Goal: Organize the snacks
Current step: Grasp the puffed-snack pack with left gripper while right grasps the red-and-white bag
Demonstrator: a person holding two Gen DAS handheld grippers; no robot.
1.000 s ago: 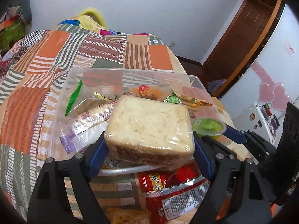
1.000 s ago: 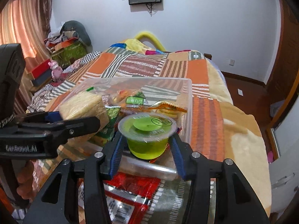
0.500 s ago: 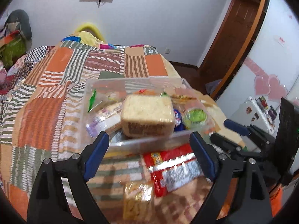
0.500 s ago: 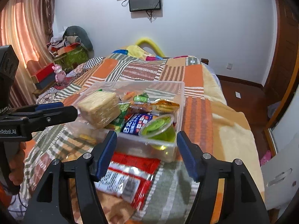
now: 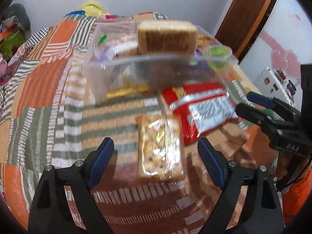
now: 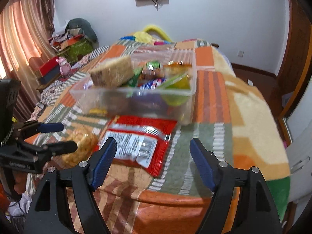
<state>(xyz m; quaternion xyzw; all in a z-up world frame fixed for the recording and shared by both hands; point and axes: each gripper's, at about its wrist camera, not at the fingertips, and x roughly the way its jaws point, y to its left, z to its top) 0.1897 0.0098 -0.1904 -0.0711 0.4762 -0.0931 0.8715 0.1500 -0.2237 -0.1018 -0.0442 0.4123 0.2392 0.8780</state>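
A patchwork orange, green and striped bedspread [image 6: 214, 97] was seen under a clear rectangular plastic box [image 6: 136, 95] heaped with snacks, a wrapped square cake [image 5: 165, 37] uppermost. A red foil packet [image 6: 136, 136] and a clear-wrapped biscuit pack [image 5: 159, 152] were laid just before it. The left gripper [image 5: 156, 161], lately narrowed slightly, was held open astride the biscuit pack, untouched. The right gripper [image 6: 153, 161], lately widened, was open and empty.

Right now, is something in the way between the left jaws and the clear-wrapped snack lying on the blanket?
Nothing visible blocks it. The left gripper, jaws open, has the clear-wrapped snack directly ahead on the blanket. The red packet lies beside it, to its right.
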